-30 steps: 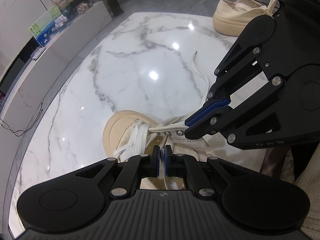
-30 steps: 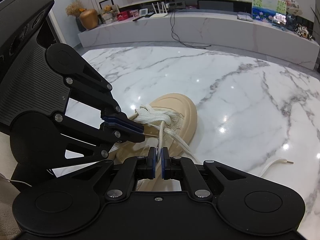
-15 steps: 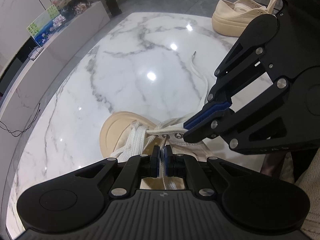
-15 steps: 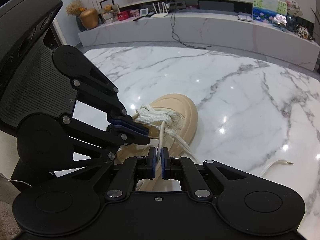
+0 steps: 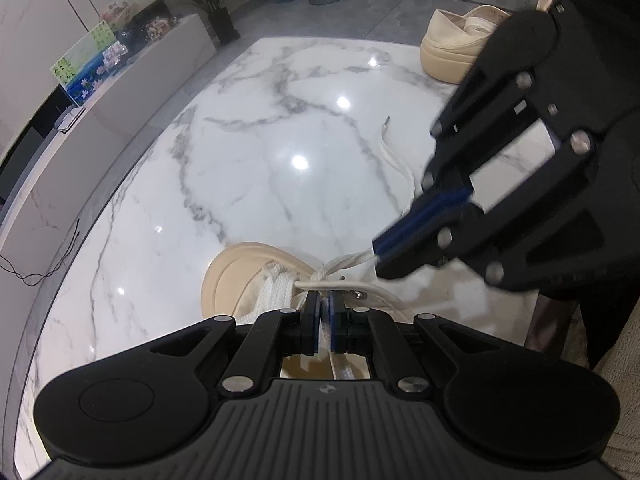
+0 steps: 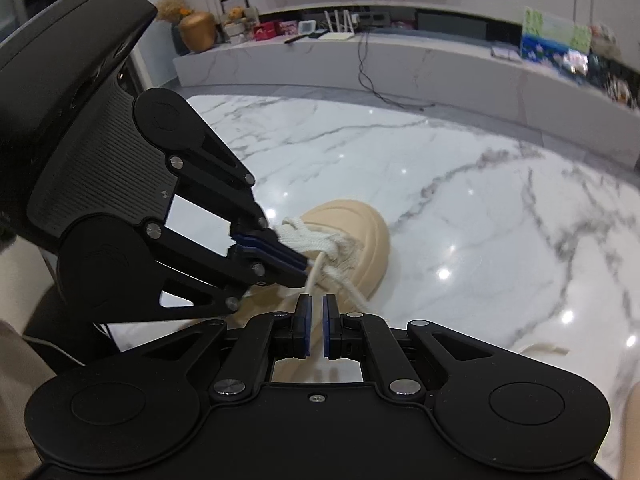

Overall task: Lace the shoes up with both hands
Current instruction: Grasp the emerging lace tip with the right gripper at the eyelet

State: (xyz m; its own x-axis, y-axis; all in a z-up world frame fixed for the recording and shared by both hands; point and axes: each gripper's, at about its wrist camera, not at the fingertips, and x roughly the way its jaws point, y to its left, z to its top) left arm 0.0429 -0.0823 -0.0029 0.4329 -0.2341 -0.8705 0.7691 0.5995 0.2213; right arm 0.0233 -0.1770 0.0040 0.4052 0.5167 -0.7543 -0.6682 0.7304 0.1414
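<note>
A beige shoe point(image 5: 232, 280) with white laces lies on the marble table point(image 5: 280, 140), toe pointing away from me. My left gripper point(image 5: 325, 312) is shut on a white lace strand over the shoe's eyelets. My right gripper point(image 5: 378, 260) comes in from the right and is shut on another lace strand, which runs tight from the crossing laces. In the right wrist view the shoe point(image 6: 360, 232) lies just past the right gripper point(image 6: 317, 312), and the left gripper point(image 6: 302, 268) pinches lace on its left side. A loose lace end point(image 5: 386, 136) trails across the table.
A second beige shoe point(image 5: 452, 56) stands at the table's far right corner. A long white cabinet point(image 6: 440, 68) with boxes, a vase and cables runs beyond the table. A person's light trouser leg point(image 6: 16, 380) shows at the near edge.
The right gripper has rolled a little and shifted slightly while keeping its lace. The left gripper and the shoe have stayed where they were.
</note>
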